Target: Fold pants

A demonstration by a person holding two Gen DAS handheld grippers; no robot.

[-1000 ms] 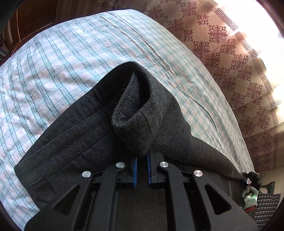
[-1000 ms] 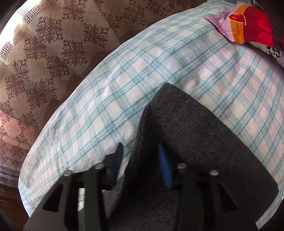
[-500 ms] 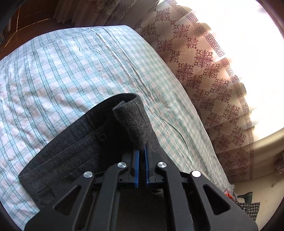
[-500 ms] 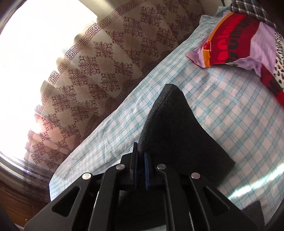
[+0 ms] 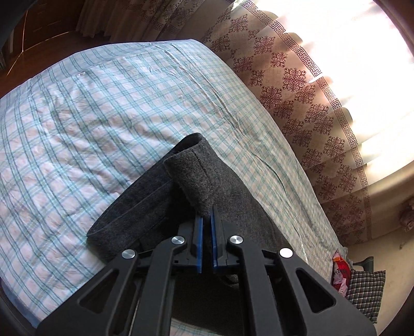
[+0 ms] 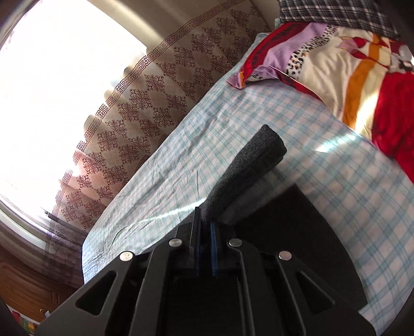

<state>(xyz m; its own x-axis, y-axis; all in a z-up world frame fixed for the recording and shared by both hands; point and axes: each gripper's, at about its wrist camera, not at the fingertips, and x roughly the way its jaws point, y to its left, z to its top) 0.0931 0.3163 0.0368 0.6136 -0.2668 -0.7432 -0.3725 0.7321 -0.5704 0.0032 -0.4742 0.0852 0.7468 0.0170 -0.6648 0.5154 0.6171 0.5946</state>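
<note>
Dark grey wool pants (image 5: 145,206) lie on a bed with a blue-checked sheet (image 5: 77,124). My left gripper (image 5: 206,219) is shut on a fold of the pants' edge, which stands up as a rolled flap above the blue pads (image 5: 198,232). The rest of the cloth trails down to the left and under the gripper. In the right wrist view my right gripper (image 6: 205,224) is shut on another part of the pants (image 6: 248,168), lifted clear of the sheet (image 6: 181,168) as a stiff roll. More dark cloth (image 6: 297,232) hangs below at the right.
A patterned brown curtain (image 5: 297,85) hangs along the bed's far side, bright window light behind it. A colourful red, orange and cream quilt (image 6: 349,64) and a dark plaid pillow (image 6: 336,13) lie at the bed's head. A plaid cushion (image 5: 364,289) sits beyond the bed's corner.
The right gripper closed on the pants' edge and lifted it up off the sheet, swinging toward the bed's head. The left gripper, shut on its fold, rose and pulled the cloth along.
</note>
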